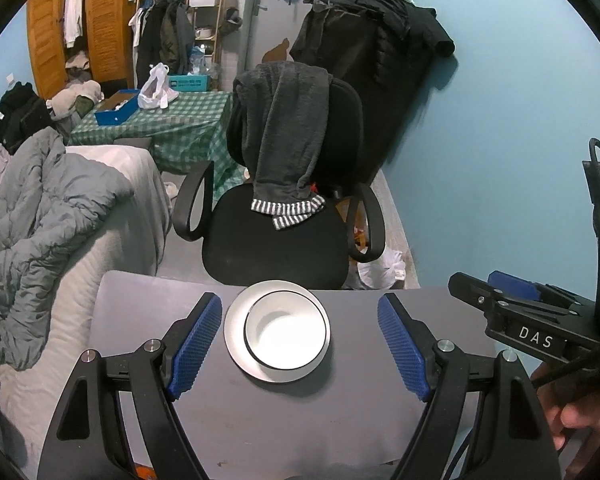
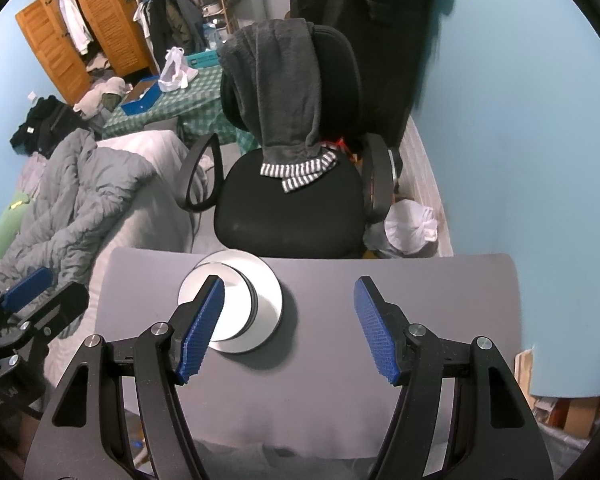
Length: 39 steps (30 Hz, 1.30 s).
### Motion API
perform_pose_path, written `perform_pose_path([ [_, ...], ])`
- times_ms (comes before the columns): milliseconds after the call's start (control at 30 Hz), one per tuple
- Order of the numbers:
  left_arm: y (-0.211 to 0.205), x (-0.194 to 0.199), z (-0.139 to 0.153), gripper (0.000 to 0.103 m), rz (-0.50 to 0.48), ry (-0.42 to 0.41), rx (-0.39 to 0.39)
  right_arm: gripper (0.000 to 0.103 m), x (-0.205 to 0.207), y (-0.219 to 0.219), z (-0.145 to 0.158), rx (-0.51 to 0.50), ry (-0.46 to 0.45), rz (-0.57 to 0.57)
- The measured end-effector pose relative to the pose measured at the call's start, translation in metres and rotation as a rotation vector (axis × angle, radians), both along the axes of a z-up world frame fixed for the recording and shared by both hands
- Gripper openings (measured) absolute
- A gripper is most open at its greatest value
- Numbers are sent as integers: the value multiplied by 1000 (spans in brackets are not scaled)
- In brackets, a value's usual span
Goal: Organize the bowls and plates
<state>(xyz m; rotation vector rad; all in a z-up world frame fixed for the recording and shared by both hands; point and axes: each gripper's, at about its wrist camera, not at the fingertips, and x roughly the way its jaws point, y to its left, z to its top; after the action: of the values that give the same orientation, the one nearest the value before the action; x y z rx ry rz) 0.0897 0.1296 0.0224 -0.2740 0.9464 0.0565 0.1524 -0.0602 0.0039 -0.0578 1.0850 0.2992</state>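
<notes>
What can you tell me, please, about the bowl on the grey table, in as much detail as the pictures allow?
The bowl is white, round and fairly shallow, with a thin dark line around its rim; it looks like glazed ceramic or enamel. It stands upright and appears empty, its inside brightly lit. It sits on a larger white plate, off-centre toward the plate's far right edge in the left wrist view, near the far side of the grey table. No gripper touches it.
</notes>
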Motion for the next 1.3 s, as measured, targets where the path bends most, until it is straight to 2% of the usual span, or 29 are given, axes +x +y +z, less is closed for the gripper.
perform_pose_path([
  [800, -14, -8, 9, 81, -7, 1, -17, 66, 2, -8, 2, 9, 2, -7],
  [900, -16, -9, 9, 81, -7, 3, -10, 66, 3, -8, 2, 9, 2, -7],
  [1067, -23, -9, 11, 81, -14, 10, 46, 66, 3, -10, 2, 9, 3, -9],
  [1300, -24, -10, 10, 81, -15, 13, 22, 66, 5, -14, 3, 8, 6, -12],
])
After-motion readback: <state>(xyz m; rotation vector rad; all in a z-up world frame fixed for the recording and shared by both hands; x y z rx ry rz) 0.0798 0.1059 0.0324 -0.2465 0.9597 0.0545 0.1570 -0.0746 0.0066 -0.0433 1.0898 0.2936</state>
